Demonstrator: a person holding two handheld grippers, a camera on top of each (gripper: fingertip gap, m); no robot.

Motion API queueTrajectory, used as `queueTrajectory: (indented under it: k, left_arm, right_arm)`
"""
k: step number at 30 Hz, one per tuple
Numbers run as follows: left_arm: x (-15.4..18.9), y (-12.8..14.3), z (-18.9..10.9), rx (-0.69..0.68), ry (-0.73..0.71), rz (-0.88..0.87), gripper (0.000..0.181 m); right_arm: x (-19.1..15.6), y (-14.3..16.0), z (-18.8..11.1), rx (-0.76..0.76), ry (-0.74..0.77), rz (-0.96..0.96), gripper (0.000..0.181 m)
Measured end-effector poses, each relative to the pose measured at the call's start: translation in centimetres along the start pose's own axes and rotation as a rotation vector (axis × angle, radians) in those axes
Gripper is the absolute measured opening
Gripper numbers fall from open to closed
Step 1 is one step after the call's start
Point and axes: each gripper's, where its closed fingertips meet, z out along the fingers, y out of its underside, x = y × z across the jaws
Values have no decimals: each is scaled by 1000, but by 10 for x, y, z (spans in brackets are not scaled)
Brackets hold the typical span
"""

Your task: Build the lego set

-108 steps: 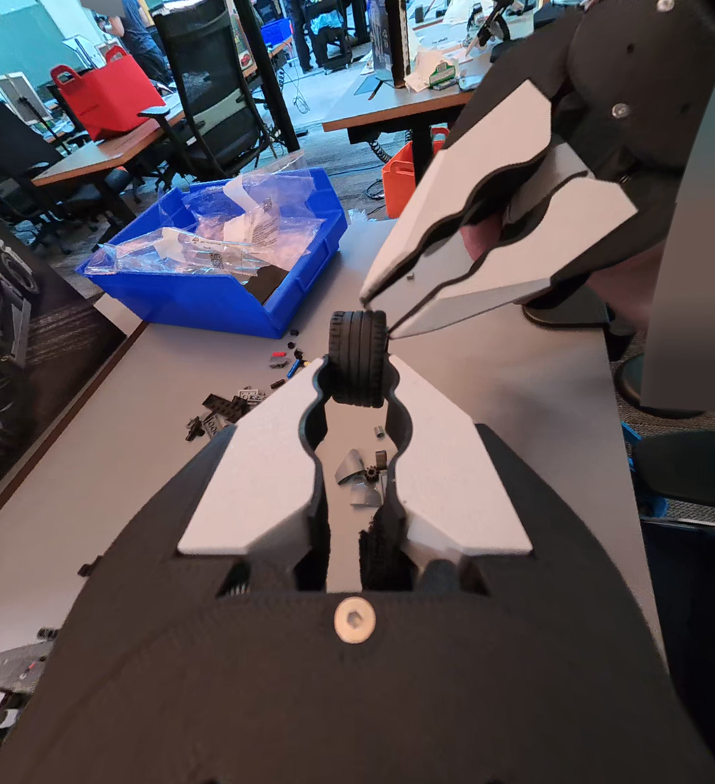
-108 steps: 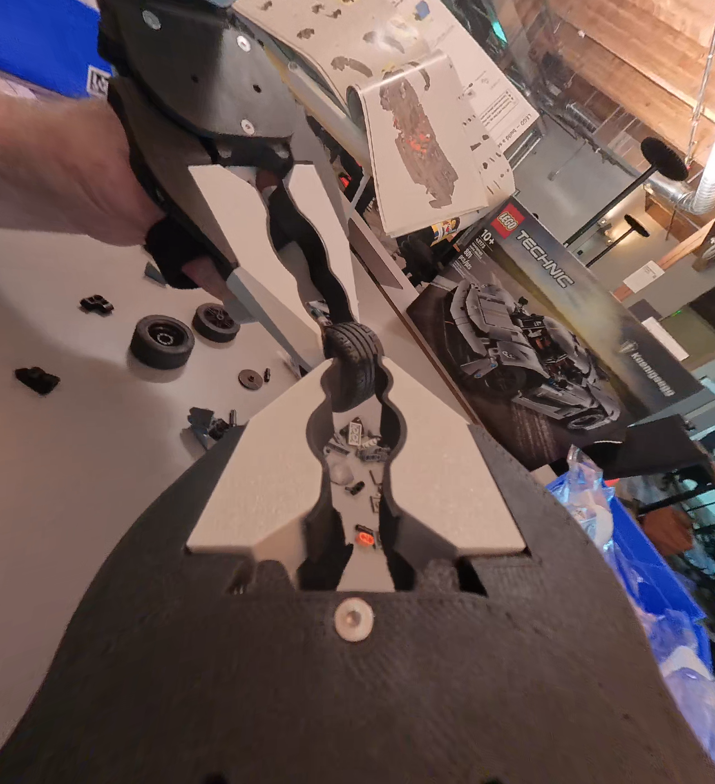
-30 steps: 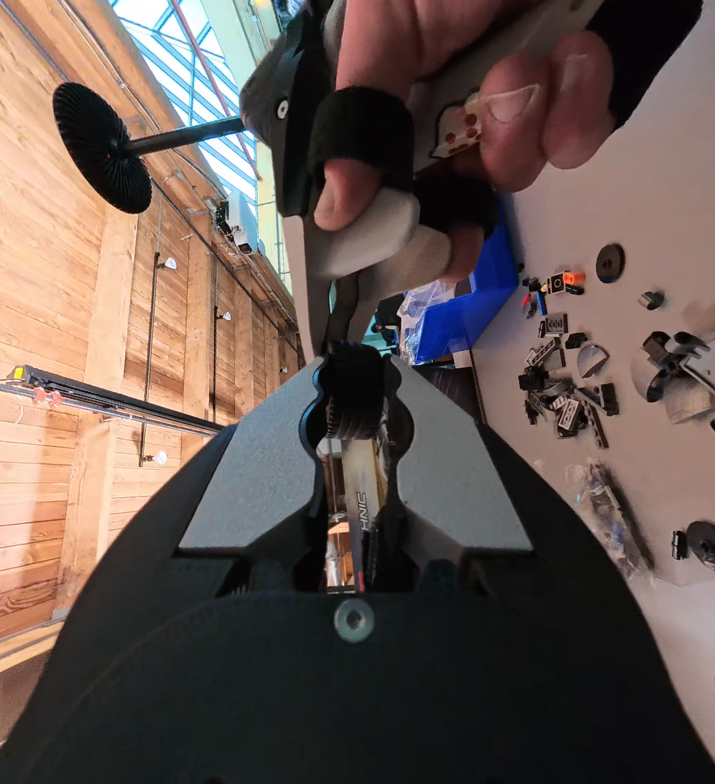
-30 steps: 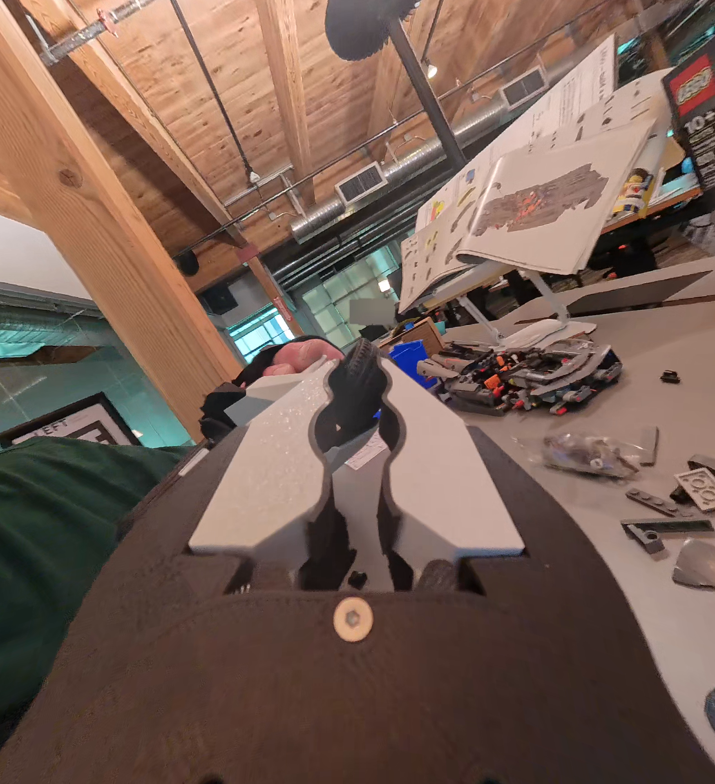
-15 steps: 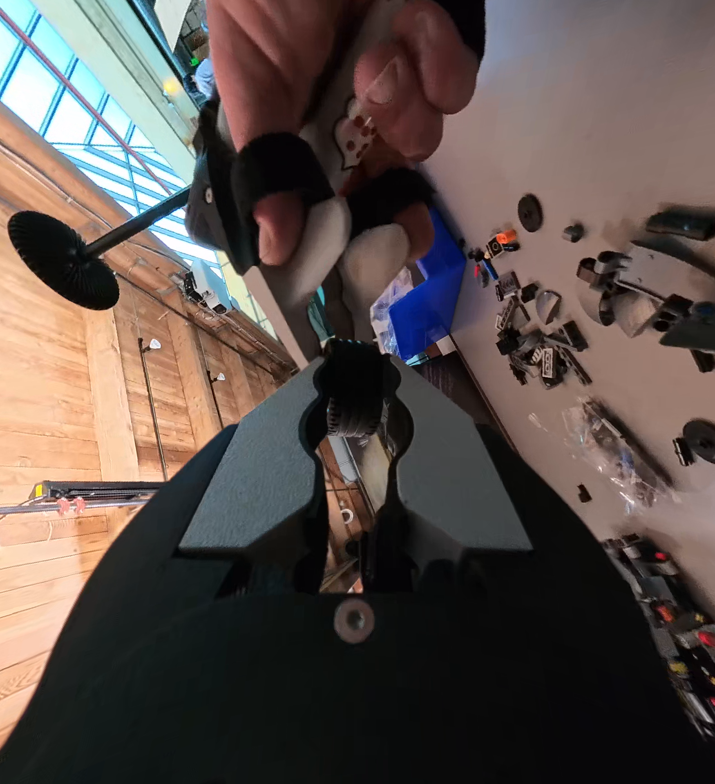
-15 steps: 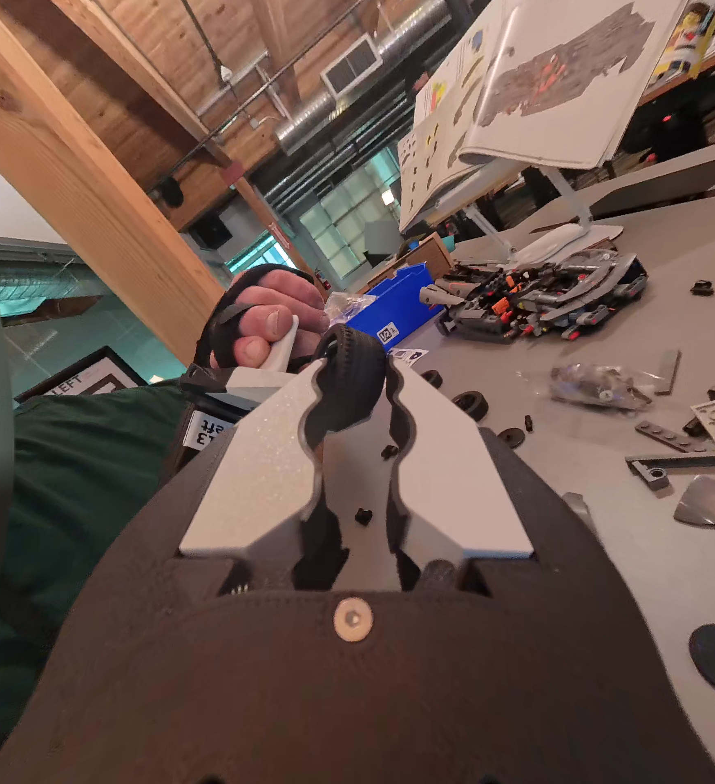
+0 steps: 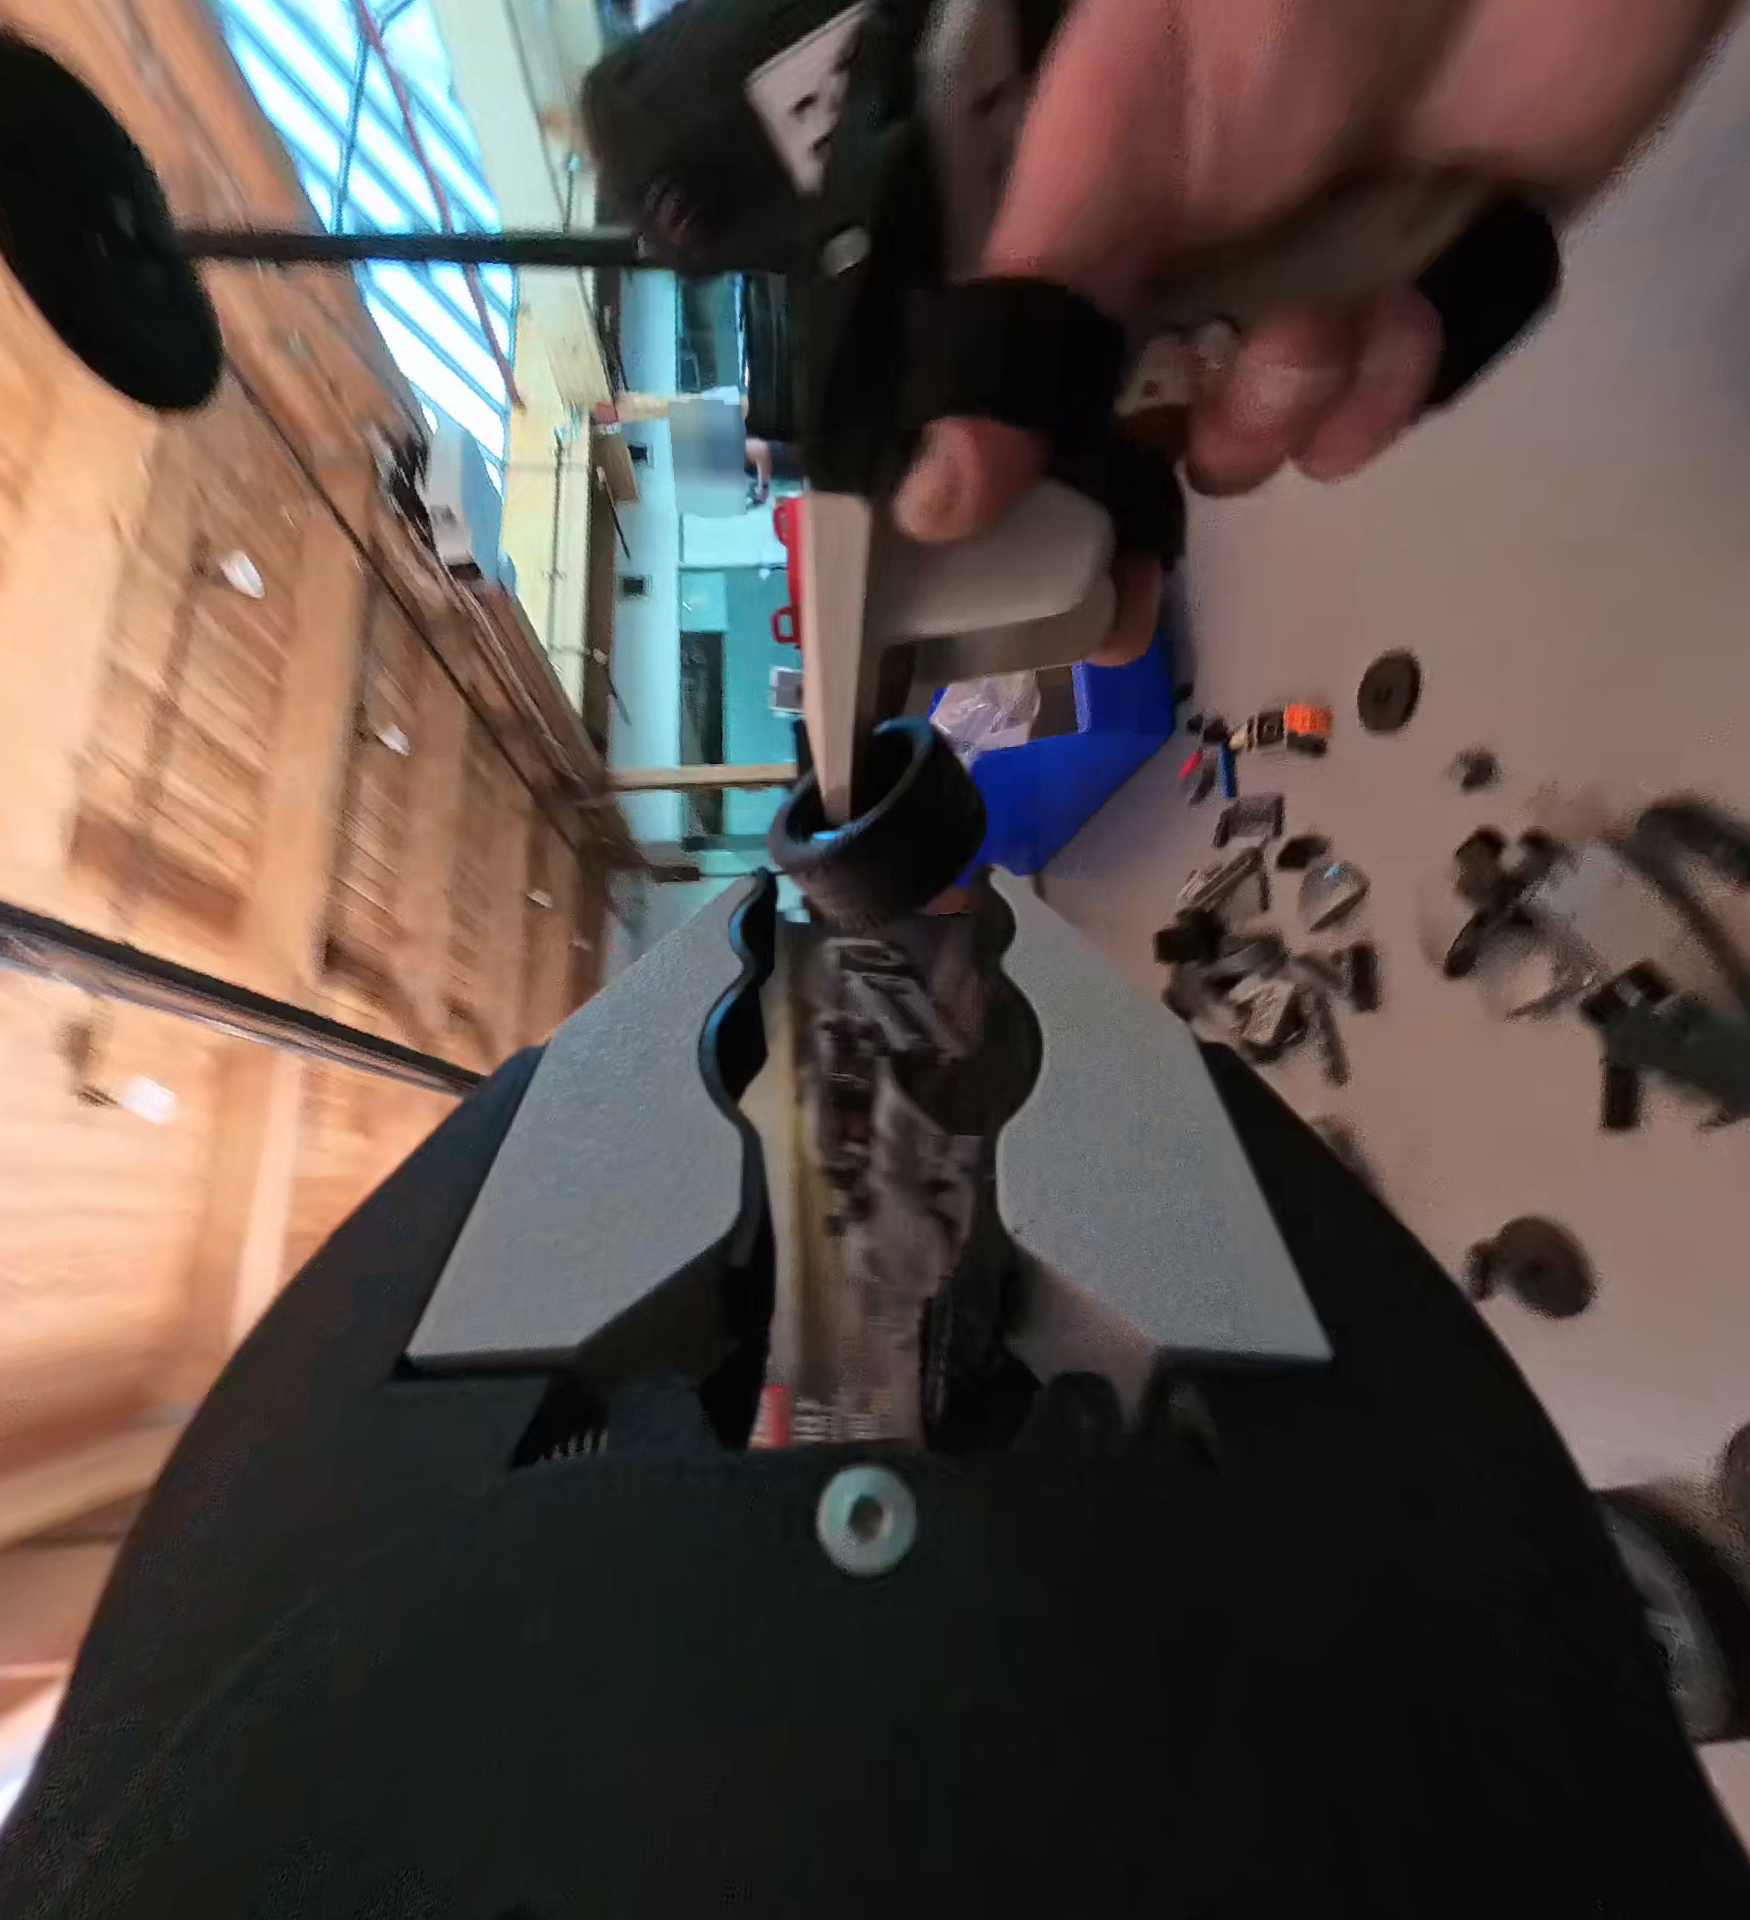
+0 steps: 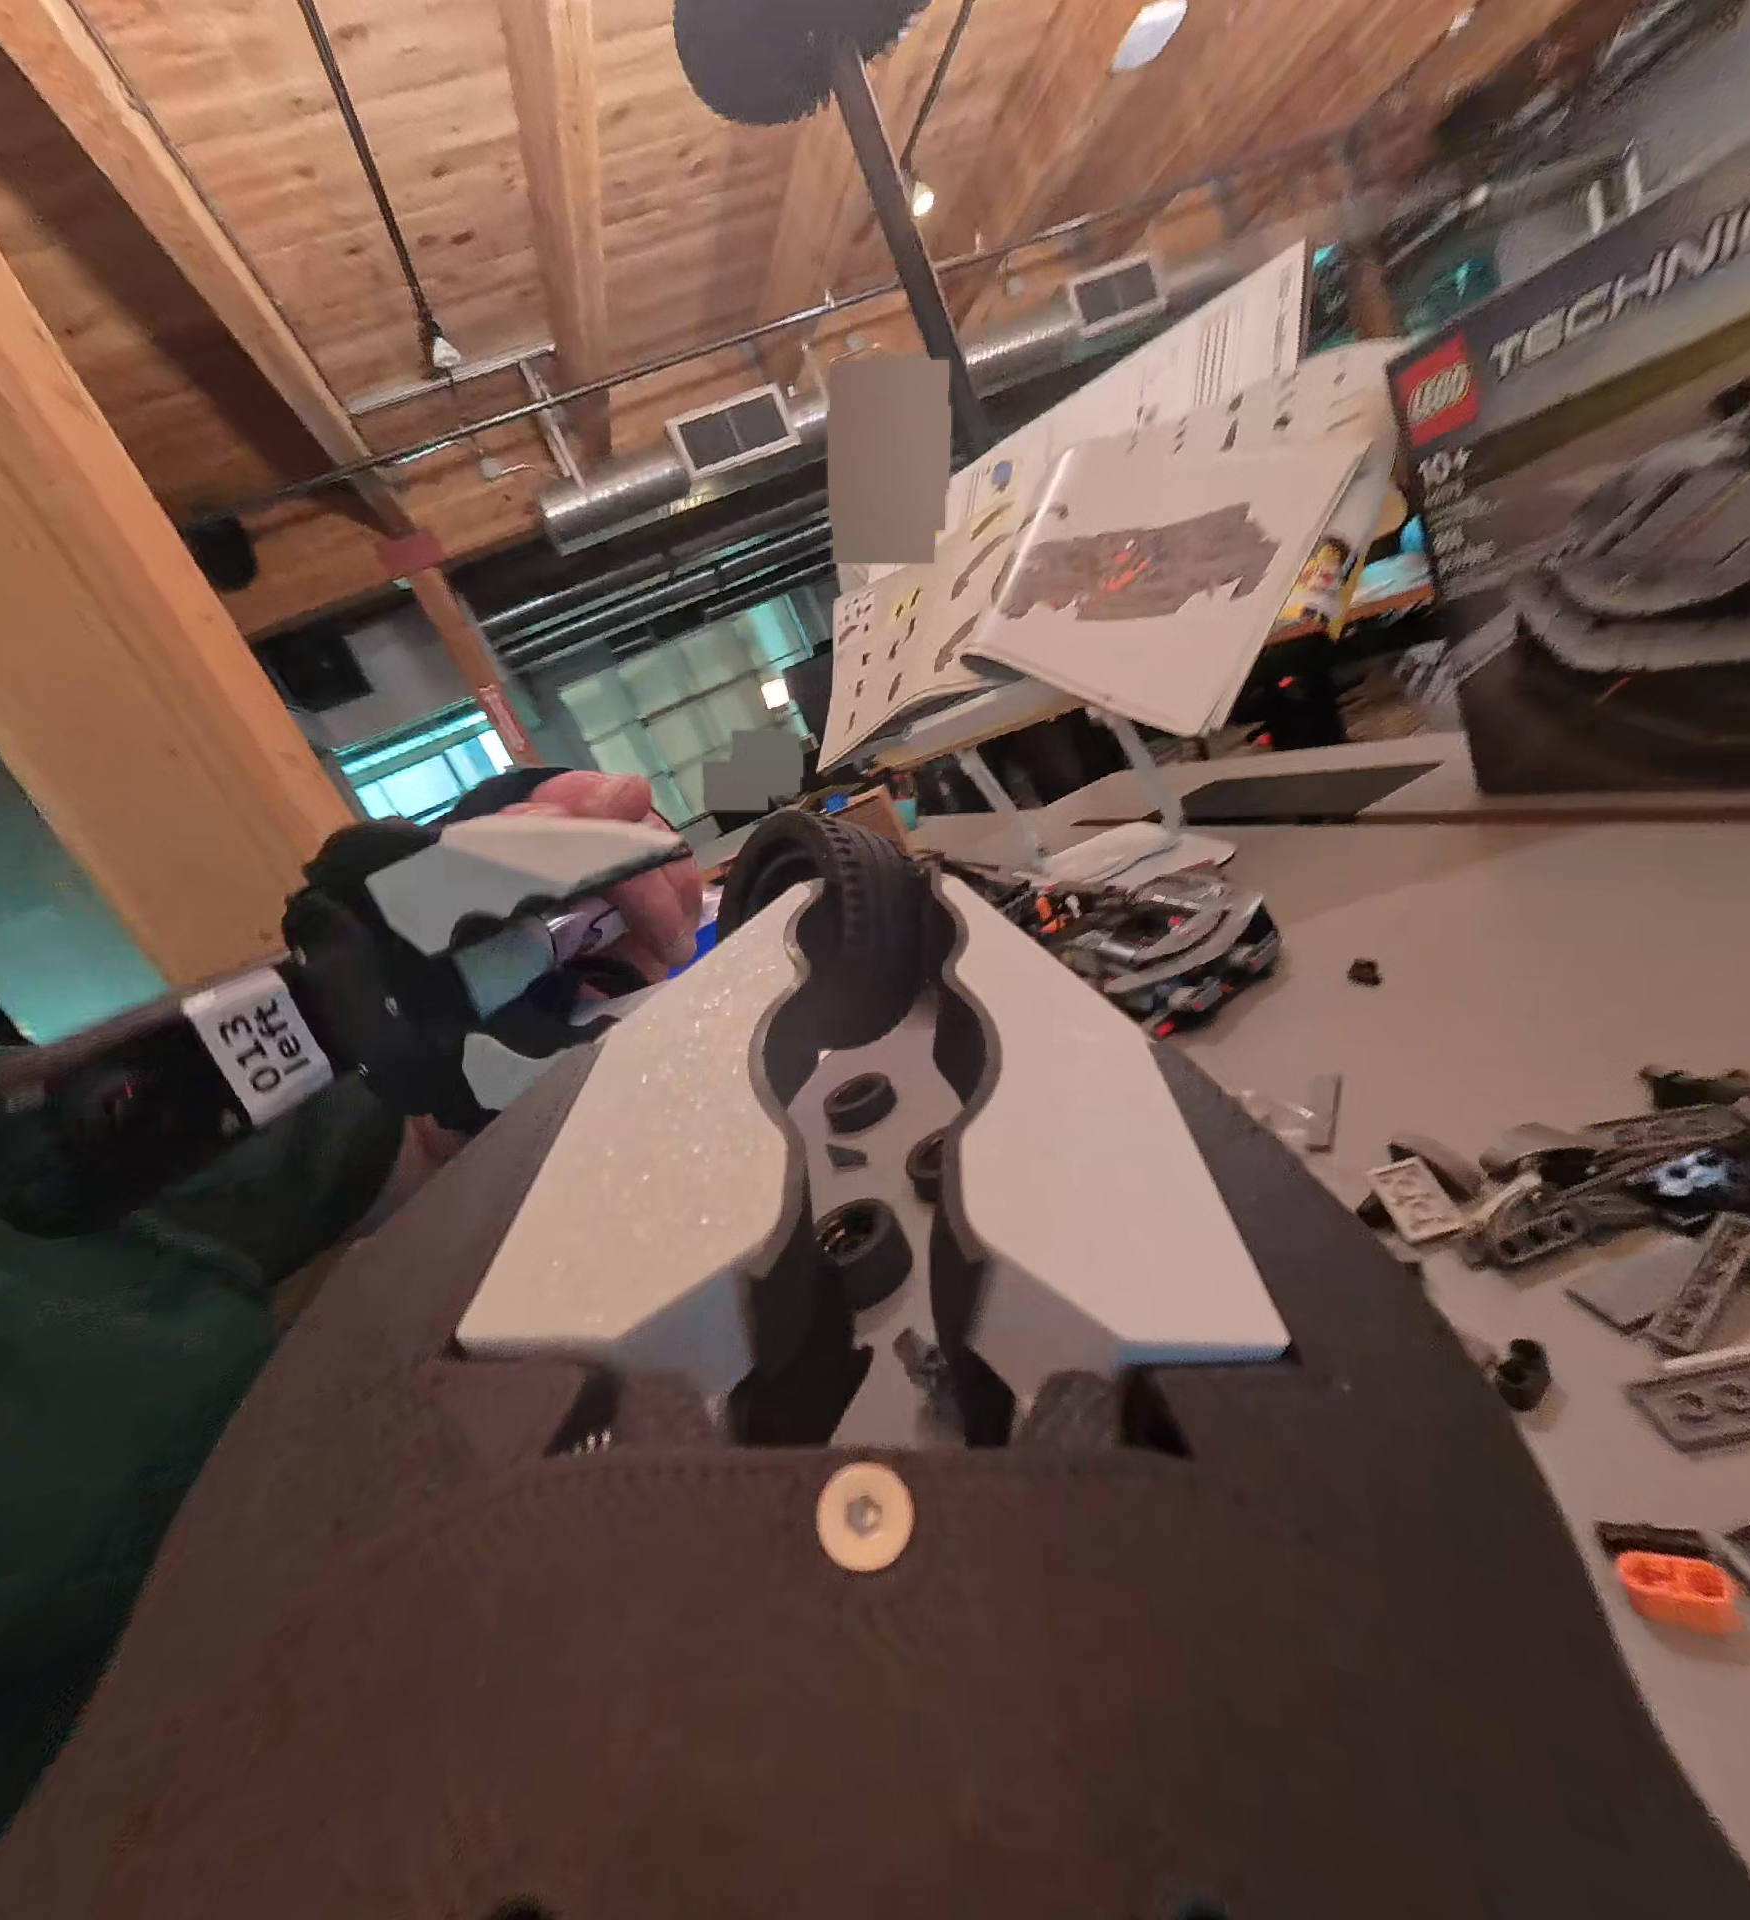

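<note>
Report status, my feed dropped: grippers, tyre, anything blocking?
Left gripper open, empty. Right gripper shut on black tyre, above the table. Nothing in the way.

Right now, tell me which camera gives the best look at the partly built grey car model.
The right wrist view: the partly built car model lies sharp on the table below the open instruction booklet, just beyond the black tyre. The left wrist view shows nothing I can identify as it, only blurred loose parts.
</note>
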Motion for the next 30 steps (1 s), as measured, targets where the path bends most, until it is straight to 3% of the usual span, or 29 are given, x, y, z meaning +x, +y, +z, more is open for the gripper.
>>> queueTrajectory:
  k: [2,7,11,14,19,21,25,30]
  left_arm:
    - [-9,8,-2,-7,-7,-210,41]
    - [-16,19,7,46,150,-926,61]
    - [-5,11,17,180,381,-1363,67]
    - [-8,-1,12,334,528,-1593,68]
    - [-5,-6,15,399,579,-1714,45]
    - [-9,-5,14,431,550,-1721,26]
    - [-9,-8,13,454,558,-1703,22]
    - [-12,-12,10,452,546,-1616,21]
  right_arm:
    - [0,-7,-3,30,46,-70,13]
    - [-7,-12,1,19,160,-291,6]
    - [-12,-10,5,-11,241,-441,5]
    - [-13,-11,5,-42,343,-602,5]
    - [-21,-9,10,-79,425,-827,6]
    - [-24,-10,10,-72,443,-876,5]
    - [-29,-13,8,-69,423,-878,6]
    - [-35,-15,5,-36,274,-690,8]
